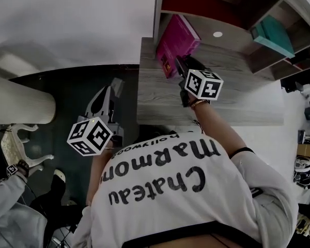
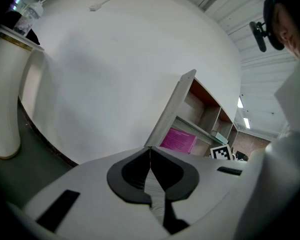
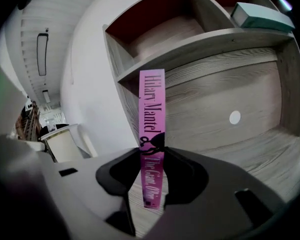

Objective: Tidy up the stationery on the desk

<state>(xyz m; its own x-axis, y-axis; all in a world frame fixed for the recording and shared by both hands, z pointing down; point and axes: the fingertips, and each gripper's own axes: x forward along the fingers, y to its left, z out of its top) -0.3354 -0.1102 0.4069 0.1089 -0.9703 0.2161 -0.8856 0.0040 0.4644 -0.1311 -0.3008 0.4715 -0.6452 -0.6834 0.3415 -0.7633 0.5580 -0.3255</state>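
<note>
The right gripper (image 1: 179,65) reaches over the wood-grain counter (image 1: 237,99), its jaws pinching a pink book (image 1: 177,38) by the spine. The book stands close to the counter's left edge, just beside the left side panel (image 1: 158,9) of the shelf unit. Whether its foot touches the wood cannot be told. To the book's right the counter lies bare and wide. A teal book (image 1: 274,35) lies in a far-right upper compartment, well apart. The left gripper (image 1: 114,85) hangs off the counter's left edge over the dark floor (image 1: 67,84), with a white cylinder (image 1: 20,107) further left. The head view gives the book's cover. Only the right gripper (image 3: 152,154) view shows the pink book's (image 3: 152,104) spine, lettered "Hilary Mantel", running upright between the jaws, with the teal book (image 3: 262,16) high on the right. The left gripper (image 2: 150,151) view shows its own jaws pressed together on nothing, and beyond them the pink book (image 2: 178,139) side-on.
</note>
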